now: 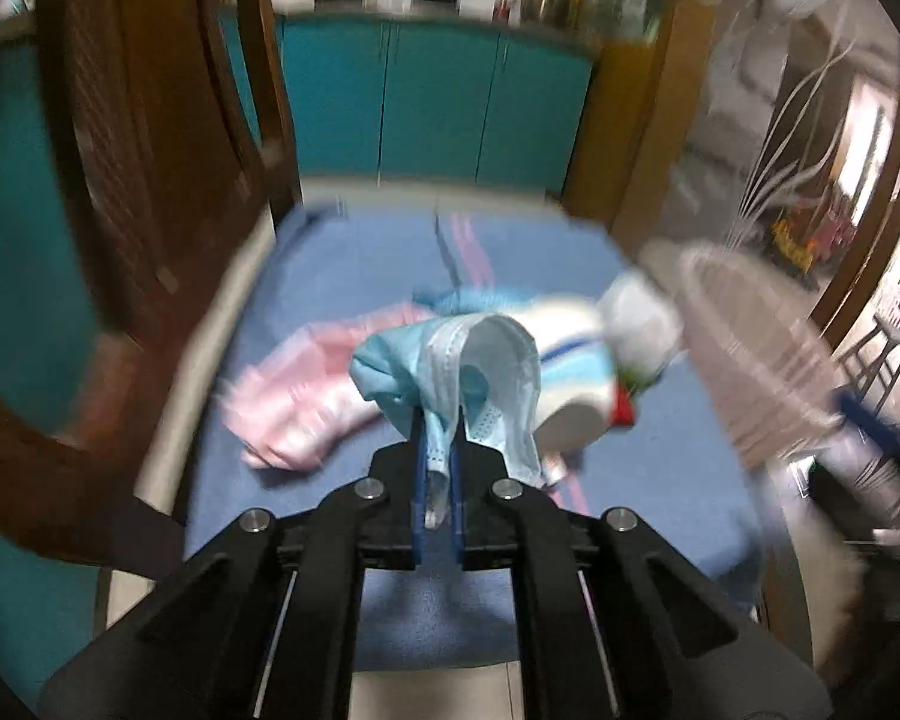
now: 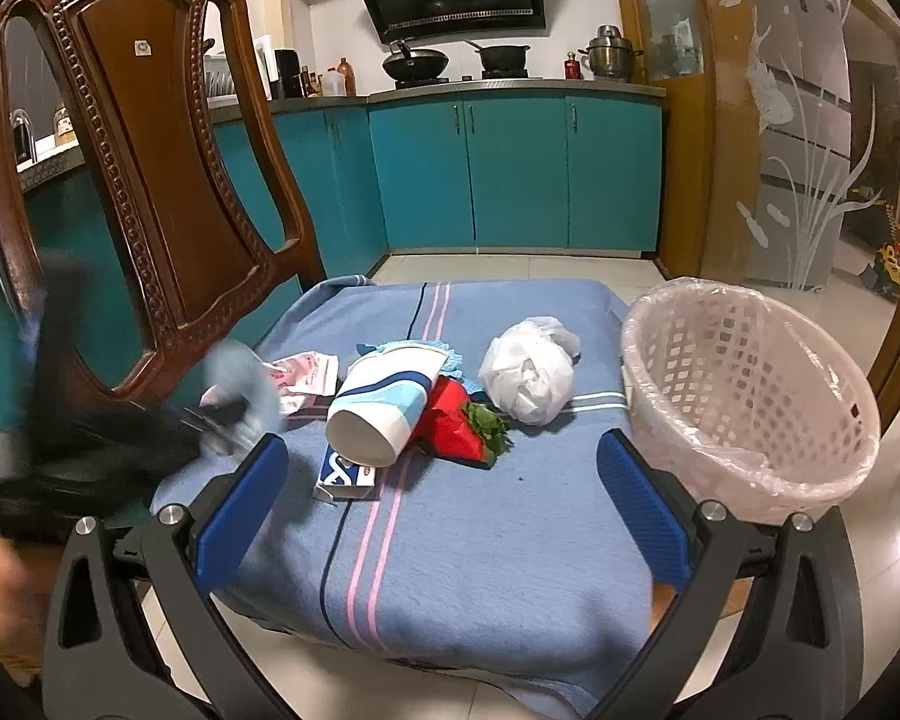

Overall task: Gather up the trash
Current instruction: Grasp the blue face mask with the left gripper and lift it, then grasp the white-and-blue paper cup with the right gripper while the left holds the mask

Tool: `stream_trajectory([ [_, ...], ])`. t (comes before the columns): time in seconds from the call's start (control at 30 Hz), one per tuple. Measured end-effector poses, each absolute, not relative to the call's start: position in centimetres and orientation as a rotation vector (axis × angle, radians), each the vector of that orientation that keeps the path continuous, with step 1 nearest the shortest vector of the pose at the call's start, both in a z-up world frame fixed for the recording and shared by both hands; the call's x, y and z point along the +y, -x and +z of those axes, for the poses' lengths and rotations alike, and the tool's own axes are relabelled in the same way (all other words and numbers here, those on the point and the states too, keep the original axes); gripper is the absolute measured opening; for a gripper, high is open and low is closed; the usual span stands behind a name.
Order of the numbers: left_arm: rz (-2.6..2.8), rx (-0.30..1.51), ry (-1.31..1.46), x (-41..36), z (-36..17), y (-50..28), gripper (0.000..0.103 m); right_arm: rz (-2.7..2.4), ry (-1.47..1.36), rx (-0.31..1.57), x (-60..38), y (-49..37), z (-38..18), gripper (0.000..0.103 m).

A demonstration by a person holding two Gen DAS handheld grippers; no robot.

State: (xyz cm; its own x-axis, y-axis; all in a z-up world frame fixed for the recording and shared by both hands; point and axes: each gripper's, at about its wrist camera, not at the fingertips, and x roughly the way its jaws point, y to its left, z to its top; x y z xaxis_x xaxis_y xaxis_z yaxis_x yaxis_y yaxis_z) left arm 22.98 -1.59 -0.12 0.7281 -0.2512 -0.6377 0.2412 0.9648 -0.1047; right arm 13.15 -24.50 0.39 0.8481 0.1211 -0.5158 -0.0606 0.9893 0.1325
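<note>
My left gripper (image 1: 441,420) is shut on a light blue face mask (image 1: 486,372) and holds it above the blue cloth (image 1: 510,540); it shows blurred at the left of the right wrist view (image 2: 234,414). My right gripper (image 2: 444,474) is open and empty over the cloth's near part. On the cloth lie a paper cup (image 2: 384,408), a pink wrapper (image 2: 306,375), a red wrapper (image 2: 450,426), a white plastic bag (image 2: 528,378) and a small blue-and-white box (image 2: 345,477). A lined white basket (image 2: 744,396) stands at the cloth's right edge.
A carved wooden chair back (image 2: 150,180) rises at the left. Teal kitchen cabinets (image 2: 510,168) stand behind. A glass door (image 2: 810,150) is at the right. Pale tiled floor (image 2: 510,267) surrounds the clothed seat.
</note>
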Motion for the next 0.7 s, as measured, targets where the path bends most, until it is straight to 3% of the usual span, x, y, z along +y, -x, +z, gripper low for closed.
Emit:
stream_trajectory([
  [0.2, -0.259, 0.521, -0.021, -0.1, 4.7, -18.6, 0.007, 0.143, -0.227, 0.625, -23.0, -18.1, -2.1, 0.1],
  [0.43, -0.246, 0.542, -0.008, 0.6, 4.7, -19.6, 0.007, 0.11, -0.335, 0.66, -21.9, -22.2, -3.8, 0.095],
  [0.53, -0.244, 0.548, -0.009, 0.4, 4.8, -19.8, 0.007, 0.112, -0.302, 0.694, -20.4, -23.6, -4.6, 0.086],
  [0.6, -0.248, 0.555, -0.005, 0.8, 4.9, -19.6, 0.008, 0.125, -0.275, 0.732, -19.6, -24.4, -5.5, 0.067],
  [0.7, -0.252, 0.558, -0.01, 0.6, 5.0, -19.9, 0.008, 0.121, -0.218, 0.7, -19.0, -23.8, -5.3, 0.064],
])
